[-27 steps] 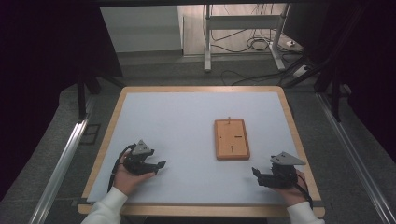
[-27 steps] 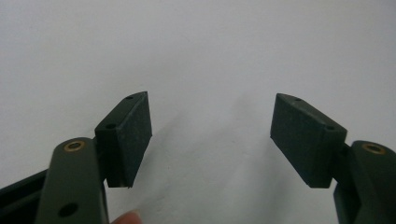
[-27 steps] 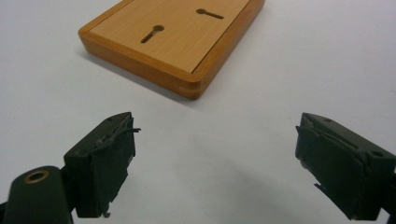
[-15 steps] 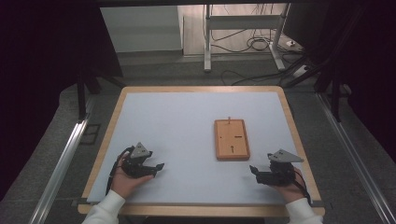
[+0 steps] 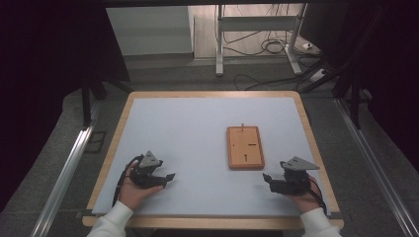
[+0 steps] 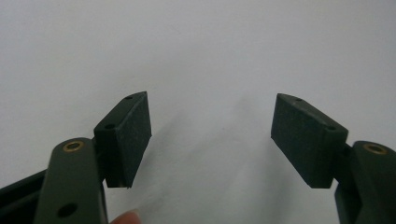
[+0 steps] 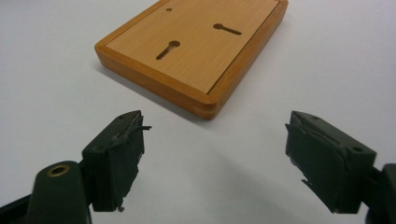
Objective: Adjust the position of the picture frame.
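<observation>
High view: your left gripper (image 5: 168, 177) rests low over the near-left part of the desk (image 5: 197, 128), a wood-framed top with a pale blue-white sheet, and its black jaws point toward the middle of the desk. Your right gripper (image 5: 268, 180) sits at the near-right part, jaws pointing left. The flat rectangular wooden box (image 5: 244, 147), orange-brown with a lighter inset lid, lies flat on the sheet right of centre, long side running away from you. It is just beyond and left of your right gripper, apart from it, and well apart from your left gripper. A small peg stands at the box's far short edge. Both grippers carry a grey three-cornered plate.

Left gripper view: the left gripper (image 6: 212, 128) has its jaws spread wide with nothing between them. Bare pale sheet lies under and ahead of them. A fingertip (image 6: 125, 217) shows at the bottom edge.

Right gripper view: the right gripper (image 7: 215, 149) has its jaws wide apart and holds nothing. The wooden box (image 7: 196, 46) lies ahead, its near corner toward the gap between the jaws, not touching them. Its lid shows two keyhole-shaped slots and a small round hole.
</observation>
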The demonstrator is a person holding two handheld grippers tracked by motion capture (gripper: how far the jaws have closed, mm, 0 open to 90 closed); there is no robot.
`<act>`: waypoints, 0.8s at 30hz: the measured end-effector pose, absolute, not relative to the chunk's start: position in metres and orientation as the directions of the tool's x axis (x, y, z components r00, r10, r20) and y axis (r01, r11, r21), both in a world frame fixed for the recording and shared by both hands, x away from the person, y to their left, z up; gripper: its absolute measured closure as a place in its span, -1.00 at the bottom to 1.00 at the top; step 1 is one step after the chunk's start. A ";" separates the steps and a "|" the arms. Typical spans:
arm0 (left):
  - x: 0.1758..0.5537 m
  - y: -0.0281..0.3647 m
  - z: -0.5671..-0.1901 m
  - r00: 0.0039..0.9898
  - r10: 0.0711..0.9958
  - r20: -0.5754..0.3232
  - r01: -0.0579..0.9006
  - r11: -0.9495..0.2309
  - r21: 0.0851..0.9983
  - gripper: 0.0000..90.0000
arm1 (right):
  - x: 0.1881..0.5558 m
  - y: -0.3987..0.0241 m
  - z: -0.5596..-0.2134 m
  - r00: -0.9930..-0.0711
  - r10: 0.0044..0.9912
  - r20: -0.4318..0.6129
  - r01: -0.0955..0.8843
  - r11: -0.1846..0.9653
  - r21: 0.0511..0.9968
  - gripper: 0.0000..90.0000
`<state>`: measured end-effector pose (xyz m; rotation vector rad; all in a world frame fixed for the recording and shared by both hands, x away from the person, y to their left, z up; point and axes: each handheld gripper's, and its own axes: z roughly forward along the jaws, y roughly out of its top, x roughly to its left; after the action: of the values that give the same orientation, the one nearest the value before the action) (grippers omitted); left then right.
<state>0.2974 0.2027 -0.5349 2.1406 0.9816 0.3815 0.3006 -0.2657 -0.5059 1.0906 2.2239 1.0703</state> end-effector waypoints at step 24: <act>0.298 0.205 -0.538 0.680 0.731 -0.047 0.531 -0.448 0.720 -0.38 | 0.396 -0.205 -0.487 -0.659 0.746 -0.094 0.425 0.473 0.772 -0.14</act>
<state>0.2983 0.2045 -0.5380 2.1570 0.9650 0.3506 0.3958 -0.2055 -0.4867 0.9777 2.3040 1.0348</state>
